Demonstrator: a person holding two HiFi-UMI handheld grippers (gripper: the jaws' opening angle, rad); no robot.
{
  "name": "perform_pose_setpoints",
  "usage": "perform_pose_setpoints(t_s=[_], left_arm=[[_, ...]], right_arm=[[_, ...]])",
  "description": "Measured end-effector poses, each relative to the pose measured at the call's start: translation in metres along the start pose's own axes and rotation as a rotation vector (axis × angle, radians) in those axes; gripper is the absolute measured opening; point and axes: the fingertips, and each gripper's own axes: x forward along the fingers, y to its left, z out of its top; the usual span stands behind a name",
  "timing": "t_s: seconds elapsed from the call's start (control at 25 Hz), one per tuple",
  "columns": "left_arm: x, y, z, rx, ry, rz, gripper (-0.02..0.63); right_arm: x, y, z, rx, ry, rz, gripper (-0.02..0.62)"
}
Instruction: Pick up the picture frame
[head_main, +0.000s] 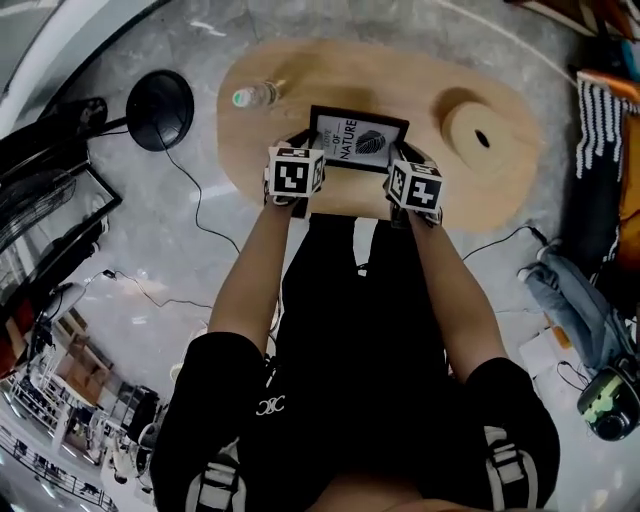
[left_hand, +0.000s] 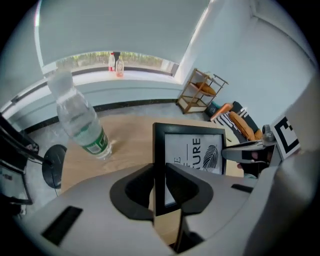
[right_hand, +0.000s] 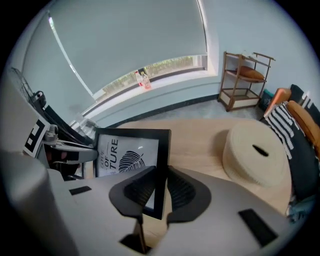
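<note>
Forearms (head_main: 250, 270) are seen stretched toward 12 o'clock from a torso clad in black, each ending in a marker-cubed gripper. The left gripper (head_main: 303, 145) is clenched on the left upright of the picture frame (head_main: 358, 140); in the left gripper view its dark pads (left_hand: 142, 187) are pressed against both faces of that black edge at the left gripper (left_hand: 161, 189). The right gripper (head_main: 408, 160) is likewise closed on the frame's right upright, and in the right gripper view the ribbed pads (right_hand: 142, 187) are shown squeezing the edge at the right gripper (right_hand: 161, 192).

The frame (left_hand: 192, 150) is held between the two grippers over the near rim of the oval wooden table (head_main: 400, 75), its white print with dark lettering and a leaf turned toward the person. From the right side the frame (right_hand: 127, 152) is seen standing roughly upright. Whether its lower edge touches the table cannot be told.

On the table, a clear water bottle (head_main: 255, 96) with a green label is placed at 10 o'clock from the frame, near it, and a round cream block (head_main: 480, 135) with a dark slot is set at 3 o'clock, well apart.

On the grey floor a black round base (head_main: 160, 108) is found at 9 o'clock from the table. Farther off, a wooden shelf (right_hand: 245, 80) is seen against the wall, and two small bottles (left_hand: 116, 64) are lined on a window ledge.
</note>
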Motion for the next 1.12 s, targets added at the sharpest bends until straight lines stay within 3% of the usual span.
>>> perform_pose_setpoints(t_s=[0.16,0.56,0.72,0.96,1.12], left_arm=[[-0.077,-0.047,0.044,0.008,-0.151,0.047,0.091],[-0.297,-0.106,0.181,0.003,-0.567,0.139,0.092],[-0.365,-0.142,0.222,0.056,-0.711,0.168,0.091],[-0.482,-0.200,0.263,0.162,-0.958,0.239,0.089],[-0.538,-0.227,0.270,0.213,-1.070,0.249,0.091]], right_arm=[[-0.086,-0.001,0.049,-0.077,-0.149,0.027,0.089],[-0.308,0.065,0.215,-0.363,-0.564,0.133,0.091],[-0.390,0.072,0.265,-0.465,-0.742,0.122,0.089],[-0.520,0.088,0.303,-0.550,-1.023,0.135,0.089],[-0.587,0.100,0.311,-0.597,-1.151,0.153,0.087]])
